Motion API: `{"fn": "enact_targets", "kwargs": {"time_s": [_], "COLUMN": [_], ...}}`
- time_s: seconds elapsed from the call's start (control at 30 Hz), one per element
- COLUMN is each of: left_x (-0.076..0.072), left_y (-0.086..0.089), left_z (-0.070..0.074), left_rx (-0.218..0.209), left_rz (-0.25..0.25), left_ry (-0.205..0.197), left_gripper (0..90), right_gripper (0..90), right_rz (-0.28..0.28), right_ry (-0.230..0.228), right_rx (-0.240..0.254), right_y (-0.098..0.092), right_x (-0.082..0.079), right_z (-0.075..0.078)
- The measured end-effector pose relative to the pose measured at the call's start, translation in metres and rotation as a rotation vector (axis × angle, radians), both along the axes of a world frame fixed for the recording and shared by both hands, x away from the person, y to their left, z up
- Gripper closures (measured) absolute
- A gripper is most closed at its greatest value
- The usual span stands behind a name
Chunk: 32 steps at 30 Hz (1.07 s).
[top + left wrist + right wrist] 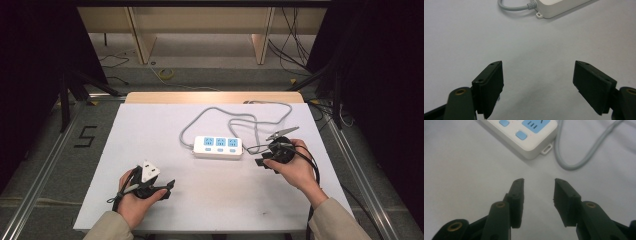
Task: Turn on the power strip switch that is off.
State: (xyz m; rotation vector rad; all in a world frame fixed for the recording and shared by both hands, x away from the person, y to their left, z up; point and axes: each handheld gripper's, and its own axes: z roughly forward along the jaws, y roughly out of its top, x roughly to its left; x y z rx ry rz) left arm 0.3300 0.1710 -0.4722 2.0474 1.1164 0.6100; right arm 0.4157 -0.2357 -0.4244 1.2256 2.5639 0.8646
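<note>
on the white table (pixel 150 130) lies a white power strip (pixel 218 147) with three blue sockets, its grey cable (pixel 235 116) looping behind. the right gripper (pixel 265 160) is just beside its end, jaws spread, nothing between. the left gripper (pixel 167 190) rests well apart, jaws wide and empty.

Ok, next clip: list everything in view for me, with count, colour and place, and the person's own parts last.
power strip: one, white with three blue sockets, middle of the table, nearer its right half
cord: one, grey, looping from the strip toward the far edge
table: one, white top with a wooden far edge
number 5: one, black, on the floor left of the table
cables: several, dark, on the floor at the far right
left gripper: one, black, jaws wide open over bare table, near left
right gripper: one, black, jaws open with nothing between them, just right of the strip
sleeves: two, beige, bottom edge
</note>
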Motion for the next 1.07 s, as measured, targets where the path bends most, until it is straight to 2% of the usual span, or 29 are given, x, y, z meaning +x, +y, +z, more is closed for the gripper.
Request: {"fn": "enact_targets", "kwargs": {"time_s": [0.57,0.83,1.07], "left_x": [0.0,0.0,0.002], "left_y": [0.001,0.002,0.002], "left_z": [-0.001,-0.001,-0.002], "left_rx": [0.003,0.002,0.0], "left_rz": [0.006,0.007,0.009], "left_ry": [0.002,0.002,0.005], "left_gripper": [24.2,24.3,24.2], "right_gripper": [56.4,56.2,55.3], "right_rz": [-0.026,-0.027,-0.022], "right_ry": [-0.063,-0.102,-0.111], "right_rx": [0.048,0.086,0.108], "right_y": [-0.03,-0.035,-0.035], "right_x": [-0.031,-0.044,-0.048], "right_z": [-0.014,-0.021,-0.022]}}
